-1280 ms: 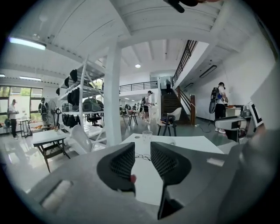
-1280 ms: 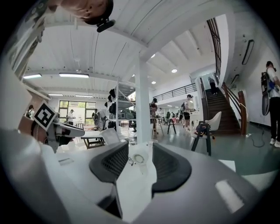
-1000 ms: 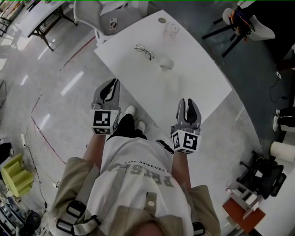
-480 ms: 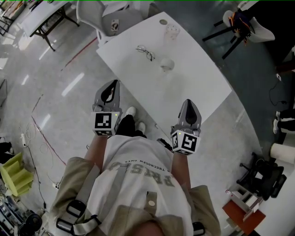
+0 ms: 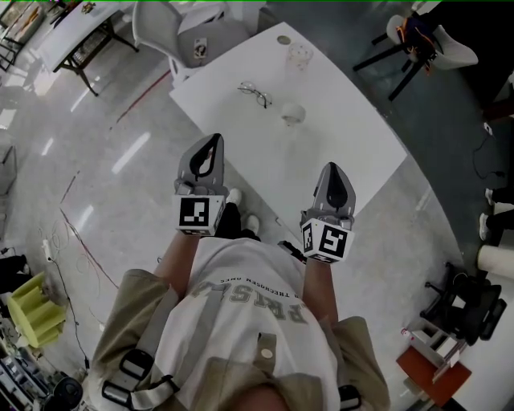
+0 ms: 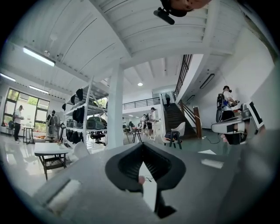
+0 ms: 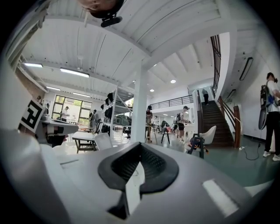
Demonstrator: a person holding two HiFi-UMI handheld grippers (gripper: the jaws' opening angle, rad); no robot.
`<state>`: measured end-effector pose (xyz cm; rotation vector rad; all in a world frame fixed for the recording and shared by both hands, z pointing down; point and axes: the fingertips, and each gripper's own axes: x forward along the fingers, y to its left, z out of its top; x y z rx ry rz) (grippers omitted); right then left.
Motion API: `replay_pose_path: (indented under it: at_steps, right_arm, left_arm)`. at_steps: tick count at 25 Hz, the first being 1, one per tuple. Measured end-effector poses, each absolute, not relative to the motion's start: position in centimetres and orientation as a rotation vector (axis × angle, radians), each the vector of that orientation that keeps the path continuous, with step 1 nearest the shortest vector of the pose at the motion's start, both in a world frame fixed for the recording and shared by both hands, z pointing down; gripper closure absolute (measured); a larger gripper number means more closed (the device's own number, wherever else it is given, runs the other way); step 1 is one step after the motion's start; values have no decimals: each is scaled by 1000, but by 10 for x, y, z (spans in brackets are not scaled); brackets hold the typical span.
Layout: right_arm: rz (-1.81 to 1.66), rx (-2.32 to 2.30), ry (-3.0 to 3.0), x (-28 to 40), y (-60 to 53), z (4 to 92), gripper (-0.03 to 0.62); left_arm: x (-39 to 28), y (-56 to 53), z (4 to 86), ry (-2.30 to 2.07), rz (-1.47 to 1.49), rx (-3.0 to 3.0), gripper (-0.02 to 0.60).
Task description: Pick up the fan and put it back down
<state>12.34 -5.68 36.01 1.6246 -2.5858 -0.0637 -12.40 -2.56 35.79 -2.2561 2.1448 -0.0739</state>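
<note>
A small white roundish object (image 5: 292,113), apparently the fan, sits near the middle of the white table (image 5: 353,140) in the head view. My left gripper (image 5: 213,139) is held at the table's near left edge, jaws shut on nothing. My right gripper (image 5: 334,167) hovers over the table's near edge, also shut and empty. Both are well short of the fan. In the left gripper view the closed jaws (image 6: 142,145) point level across the room. In the right gripper view the closed tips (image 7: 139,145) do the same. The fan shows in neither gripper view.
A pair of glasses (image 5: 255,93) lies left of the fan, and a clear cup (image 5: 299,54) stands at the far end. A white chair (image 5: 173,24) sits behind the table, another chair (image 5: 426,36) at top right. A yellow crate (image 5: 32,309) stands on the floor at lower left.
Both grippers' jaws have closed; the right ones stood clearly apart a second ago. Both hands have risen and moved closer to the table, the left more so.
</note>
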Motion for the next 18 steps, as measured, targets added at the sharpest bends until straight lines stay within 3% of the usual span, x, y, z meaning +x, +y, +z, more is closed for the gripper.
replay_pose_path:
  at_steps: [18]
  right_arm:
    - [-160,1515,-2541,93,-66,368,594]
  left_arm:
    - [-95,-44,354,2080,-35,-2317,568]
